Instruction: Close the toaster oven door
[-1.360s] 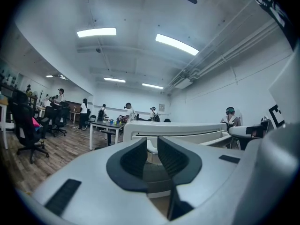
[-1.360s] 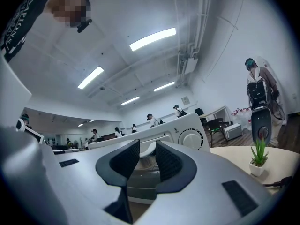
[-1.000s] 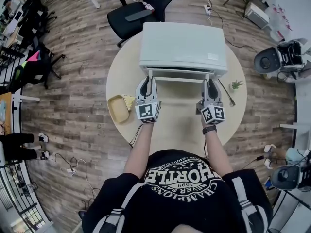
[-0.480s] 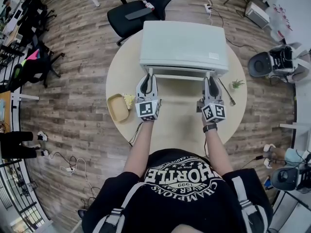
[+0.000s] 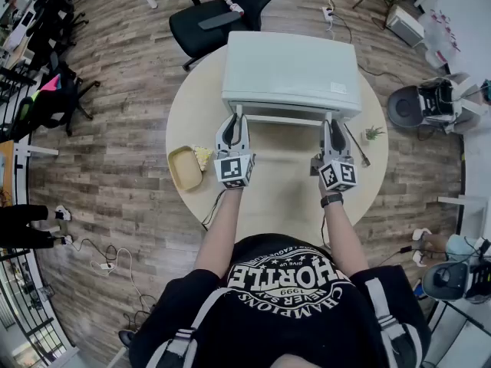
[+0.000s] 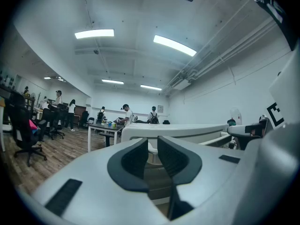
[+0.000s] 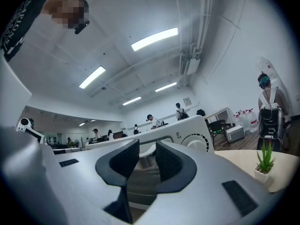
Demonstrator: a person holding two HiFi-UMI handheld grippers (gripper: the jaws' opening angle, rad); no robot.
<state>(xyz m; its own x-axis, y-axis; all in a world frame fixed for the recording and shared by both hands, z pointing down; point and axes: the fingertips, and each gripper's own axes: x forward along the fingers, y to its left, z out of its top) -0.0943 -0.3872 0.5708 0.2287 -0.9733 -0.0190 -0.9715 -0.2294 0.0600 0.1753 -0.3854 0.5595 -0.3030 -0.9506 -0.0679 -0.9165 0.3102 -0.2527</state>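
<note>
An open-plan office is shown: a wood-look plank floor (image 5: 115, 129) is laid throughout, black swivel office chairs (image 5: 219, 14) are scattered about, long dark desks (image 6: 105, 127) are attended by standing people (image 6: 125, 114), and bright rectangular ceiling light panels (image 6: 93, 33) are mounted overhead.

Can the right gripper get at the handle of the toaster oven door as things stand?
Probably yes: the right gripper has the right end of the door handle between its jaws, and nothing stands in the way.
</note>
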